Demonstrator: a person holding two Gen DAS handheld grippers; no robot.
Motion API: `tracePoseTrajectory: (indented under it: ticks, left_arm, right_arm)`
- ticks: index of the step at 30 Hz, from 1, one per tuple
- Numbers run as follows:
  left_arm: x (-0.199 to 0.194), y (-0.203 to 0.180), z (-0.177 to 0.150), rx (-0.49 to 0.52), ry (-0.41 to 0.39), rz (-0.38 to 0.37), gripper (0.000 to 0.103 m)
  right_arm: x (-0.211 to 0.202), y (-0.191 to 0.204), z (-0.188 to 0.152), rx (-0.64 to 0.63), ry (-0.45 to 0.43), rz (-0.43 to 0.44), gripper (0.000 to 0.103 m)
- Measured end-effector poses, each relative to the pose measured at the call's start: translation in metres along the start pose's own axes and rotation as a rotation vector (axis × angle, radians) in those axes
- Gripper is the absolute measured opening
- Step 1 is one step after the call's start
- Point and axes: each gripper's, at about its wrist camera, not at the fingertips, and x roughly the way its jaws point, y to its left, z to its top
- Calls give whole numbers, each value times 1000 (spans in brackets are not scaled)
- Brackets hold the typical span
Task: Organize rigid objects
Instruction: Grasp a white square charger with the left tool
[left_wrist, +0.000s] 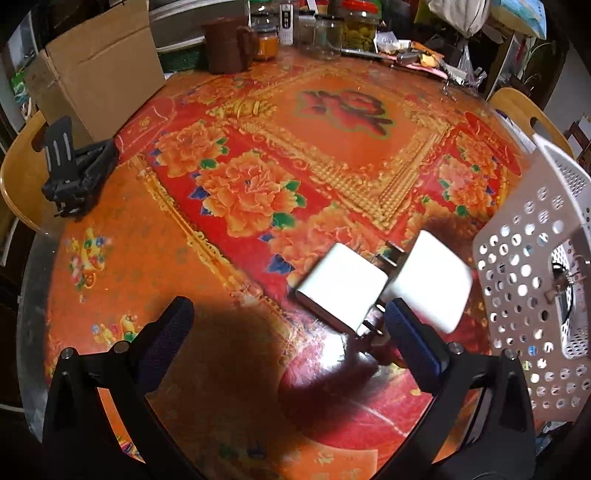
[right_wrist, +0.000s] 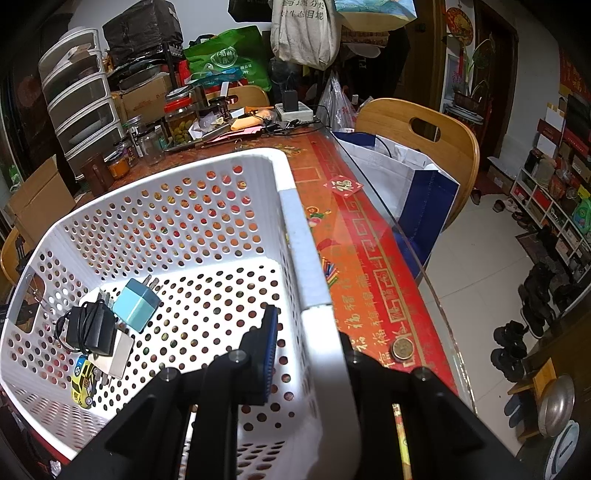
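Two white plug chargers lie side by side on the flowered tablecloth (left_wrist: 258, 155): one (left_wrist: 343, 286) on the left, the other (left_wrist: 432, 280) blurred beside it. My left gripper (left_wrist: 291, 325) hangs over them, open wide. The nearer charger's prongs sit just ahead of the right finger (left_wrist: 410, 332), and nothing is pressed between the pads. A white perforated basket (left_wrist: 524, 280) stands at the right. My right gripper (right_wrist: 308, 328) is shut on the basket's side wall (right_wrist: 295, 221). Inside lie a teal charger (right_wrist: 136, 302), a black adapter with cable (right_wrist: 88, 328), a white charger (right_wrist: 118, 356) and a yellow toy car (right_wrist: 83, 380).
A black folding stand (left_wrist: 74, 170) sits at the table's left edge, a cardboard box (left_wrist: 99, 66) behind it. A brown mug (left_wrist: 225, 44) and jars (left_wrist: 358, 26) line the far side. A coin (right_wrist: 400, 349) lies by the glass edge; a wooden chair (right_wrist: 417, 140) stands beyond.
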Motion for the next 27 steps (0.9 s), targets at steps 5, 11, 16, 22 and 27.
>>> tracePoseTrajectory:
  ticks: [5, 11, 16, 22, 27]
  left_arm:
    - [14, 0, 5, -19, 12, -11, 102]
    - [27, -4, 13, -21, 12, -23, 102]
    - [35, -4, 14, -42, 24, -39, 98]
    - [31, -18, 13, -6, -2, -13, 70]
    - [24, -24, 14, 14, -18, 20, 49]
  right_arm:
    - [0, 0, 0, -1, 0, 1, 18]
    - [0, 0, 0, -1, -1, 2, 18]
    - [0, 0, 0, -1, -1, 1, 18]
    - [-1, 0, 0, -1, 0, 2, 18]
    - [-1, 0, 0, -1, 0, 3, 18]
